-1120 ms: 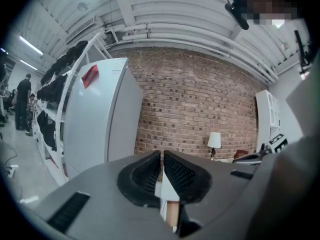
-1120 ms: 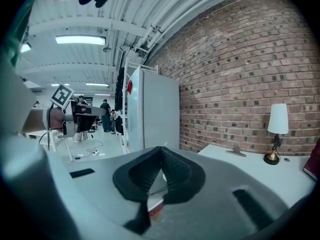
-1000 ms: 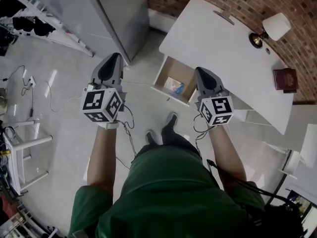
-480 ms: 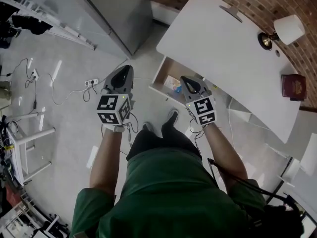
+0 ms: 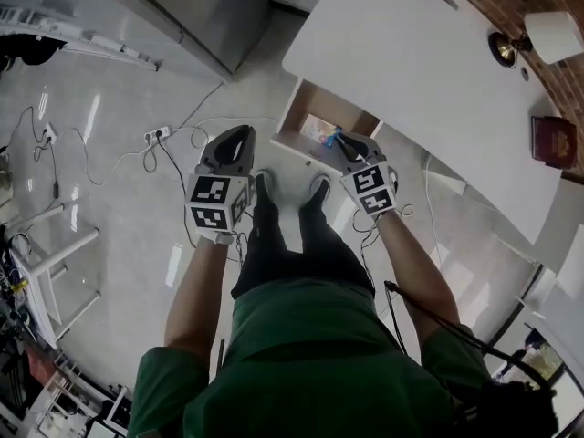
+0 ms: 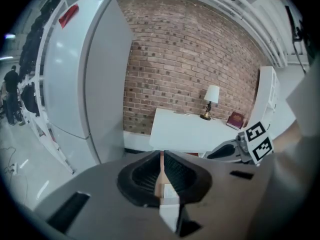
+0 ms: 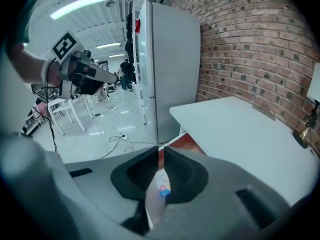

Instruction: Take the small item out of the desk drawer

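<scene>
head view, looking down: person stands at a white worktop (image 5: 411, 62) w/ its drawer (image 5: 294, 121) open. small item (image 5: 318, 128), a blue-and-white packet, lies inside. right gripper (image 5: 337, 140) reaches over the drawer edge just beside it, jaws nearly together, nothing between, prob. lining up before a grab. left gripper (image 5: 239, 137) hangs aside over the floor, jaws also narrow, empty, out of the way.
</scene>
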Motion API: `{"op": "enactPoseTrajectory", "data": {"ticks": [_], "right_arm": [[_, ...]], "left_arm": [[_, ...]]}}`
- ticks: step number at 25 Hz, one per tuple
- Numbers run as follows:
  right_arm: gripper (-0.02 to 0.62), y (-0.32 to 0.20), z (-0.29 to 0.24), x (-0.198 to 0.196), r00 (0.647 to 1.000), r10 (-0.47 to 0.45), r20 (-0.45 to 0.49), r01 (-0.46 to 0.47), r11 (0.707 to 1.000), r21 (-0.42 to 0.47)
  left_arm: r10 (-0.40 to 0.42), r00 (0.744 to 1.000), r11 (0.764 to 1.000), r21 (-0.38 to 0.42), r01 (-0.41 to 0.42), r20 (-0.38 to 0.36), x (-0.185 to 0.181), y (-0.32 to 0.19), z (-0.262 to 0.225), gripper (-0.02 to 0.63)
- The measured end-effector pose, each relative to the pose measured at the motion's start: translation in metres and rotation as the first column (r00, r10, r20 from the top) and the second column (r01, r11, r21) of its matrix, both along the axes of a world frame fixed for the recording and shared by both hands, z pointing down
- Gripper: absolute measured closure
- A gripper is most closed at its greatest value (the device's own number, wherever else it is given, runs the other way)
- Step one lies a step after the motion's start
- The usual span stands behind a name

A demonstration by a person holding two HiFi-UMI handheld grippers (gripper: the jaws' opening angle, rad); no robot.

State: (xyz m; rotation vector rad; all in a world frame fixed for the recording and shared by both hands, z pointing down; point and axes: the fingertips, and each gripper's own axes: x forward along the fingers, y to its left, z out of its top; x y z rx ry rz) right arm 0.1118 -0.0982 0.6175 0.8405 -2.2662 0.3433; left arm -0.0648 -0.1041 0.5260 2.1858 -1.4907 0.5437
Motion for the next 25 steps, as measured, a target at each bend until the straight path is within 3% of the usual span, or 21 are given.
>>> {"op": "enactPoseTrajectory", "data": {"ticks": [7,13,19,25], "right_arm": [[0.546,-0.007,0.056,0.012,0.995,0.018,-0.103,-0.024,0.998,-0.062],[0.528,-0.007,0.111,0.016,0.975,-0.055,-0.216,0.029,0.992,-0.122],[0.528,-0.021,0.155,0.015,0.954,-0.113,-0.277,0.066,0.983,-0.173],[0.522,-0.031,0.201,0.007,0.908,-0.211,-0.361,0.141,0.967,-0.212]], "left_arm": [[0.124,0.992,0.987,-0.104,-0.125,-0.015,0.013,-0.002,0.058,0.592],[0.171,0.985,0.982,-0.093,-0.167,0.032,0.011,0.001,0.094,0.592],[0.172,0.985,0.976,-0.136,-0.168,0.018,0.003,0.0,0.123,0.592],[0.133,0.991,0.98,-0.155,-0.128,0.021,-0.015,-0.002,0.148,0.592]]}}
